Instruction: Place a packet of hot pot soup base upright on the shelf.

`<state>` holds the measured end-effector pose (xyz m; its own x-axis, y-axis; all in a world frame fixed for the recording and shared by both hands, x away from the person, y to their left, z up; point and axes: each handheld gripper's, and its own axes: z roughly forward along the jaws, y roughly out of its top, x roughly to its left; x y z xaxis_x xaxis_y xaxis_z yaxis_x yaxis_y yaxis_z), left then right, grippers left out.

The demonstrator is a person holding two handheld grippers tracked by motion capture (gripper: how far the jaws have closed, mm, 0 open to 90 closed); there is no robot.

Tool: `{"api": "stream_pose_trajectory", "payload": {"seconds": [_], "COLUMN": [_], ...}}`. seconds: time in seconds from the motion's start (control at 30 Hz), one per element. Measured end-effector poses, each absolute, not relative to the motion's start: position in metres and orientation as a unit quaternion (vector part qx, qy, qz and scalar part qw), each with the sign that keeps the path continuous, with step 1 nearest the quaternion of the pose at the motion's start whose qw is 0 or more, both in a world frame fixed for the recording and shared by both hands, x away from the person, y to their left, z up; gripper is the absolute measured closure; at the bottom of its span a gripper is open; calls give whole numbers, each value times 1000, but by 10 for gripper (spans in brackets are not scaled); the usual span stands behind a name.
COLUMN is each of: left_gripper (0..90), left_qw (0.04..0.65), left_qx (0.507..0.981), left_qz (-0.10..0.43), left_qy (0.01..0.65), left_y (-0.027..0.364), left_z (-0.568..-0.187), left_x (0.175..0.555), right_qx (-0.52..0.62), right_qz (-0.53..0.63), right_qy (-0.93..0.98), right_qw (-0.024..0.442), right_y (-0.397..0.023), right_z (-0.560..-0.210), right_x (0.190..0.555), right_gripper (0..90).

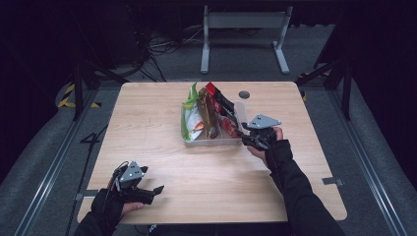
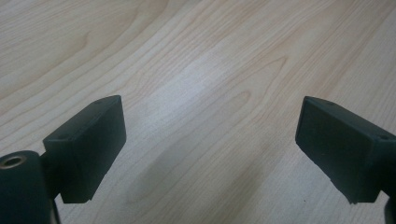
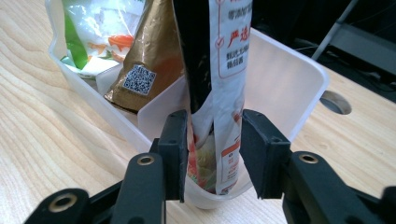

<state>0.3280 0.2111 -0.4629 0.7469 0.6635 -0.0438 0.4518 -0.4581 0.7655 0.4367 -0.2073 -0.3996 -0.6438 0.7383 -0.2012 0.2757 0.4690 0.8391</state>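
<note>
Right gripper point(image 3: 212, 156) fingers are closing narrowly on the red-and-white snack packet point(image 3: 224, 93) standing in the translucent bin point(image 3: 289, 79); left gripper point(image 2: 210, 149) fingers are resting wide over the desk point(image 2: 196, 56).

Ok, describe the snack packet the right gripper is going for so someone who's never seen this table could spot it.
On the wooden table stands a translucent white bin stuffed with upright snack bags. At the bin's near right end, the right gripper has its jaws on either side of the black-and-white packet. Unlike the gold bag and the green-and-white bag beside it, it has red print and a black edge.
</note>
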Motion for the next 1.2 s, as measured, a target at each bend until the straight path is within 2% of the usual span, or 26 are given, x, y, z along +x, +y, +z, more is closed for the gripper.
{"api": "stream_pose_trajectory", "payload": {"seconds": [0.63, 1.2], "left_gripper": [97, 97], "left_qw": [396, 388], "left_qx": [841, 847], "left_qz": [150, 150], "left_qy": [337, 331], "left_y": [213, 211], "left_z": [-462, -463], "left_x": [328, 327], "right_qx": [301, 284], "right_qz": [425, 411], "right_qy": [801, 812], "right_qw": [296, 302], "right_y": [-210, -219], "right_z": [-376, -366], "right_x": [425, 410], "right_gripper": [608, 530]}}
